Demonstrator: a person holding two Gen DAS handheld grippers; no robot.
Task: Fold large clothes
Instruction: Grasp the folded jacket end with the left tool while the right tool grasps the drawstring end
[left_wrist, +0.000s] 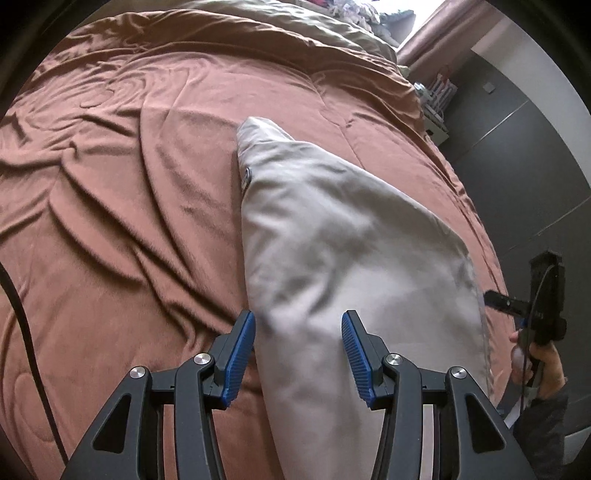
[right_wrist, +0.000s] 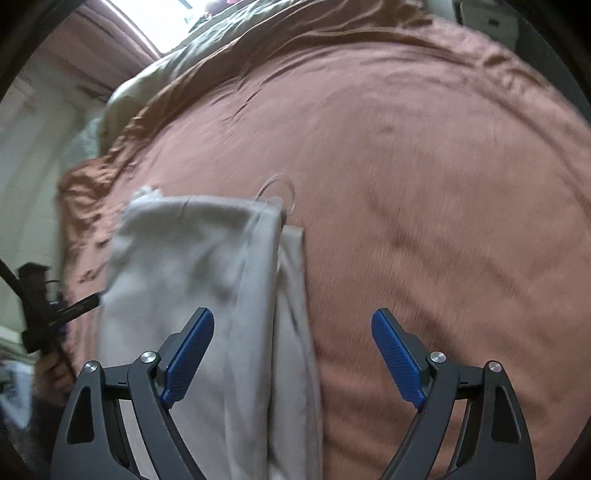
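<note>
A light grey garment (left_wrist: 332, 236) lies lengthwise on the rust-brown bedspread (left_wrist: 122, 184), folded along its length, with a metal button at its far left edge. My left gripper (left_wrist: 298, 332) is open above its near end, blue pads either side of the cloth, gripping nothing. In the right wrist view the same garment (right_wrist: 192, 266) lies under the left half of my right gripper (right_wrist: 293, 332), which is open and empty. The right gripper also shows in the left wrist view (left_wrist: 498, 301), touching the garment's right edge. The left gripper shows at the left of the right wrist view (right_wrist: 88, 301).
An olive-beige blanket (left_wrist: 295, 22) is bunched at the far end of the bed. A shelf with small items (left_wrist: 437, 99) and dark wall panels (left_wrist: 517, 147) stand to the right of the bed. A black cable (left_wrist: 26, 332) crosses the bedspread at left.
</note>
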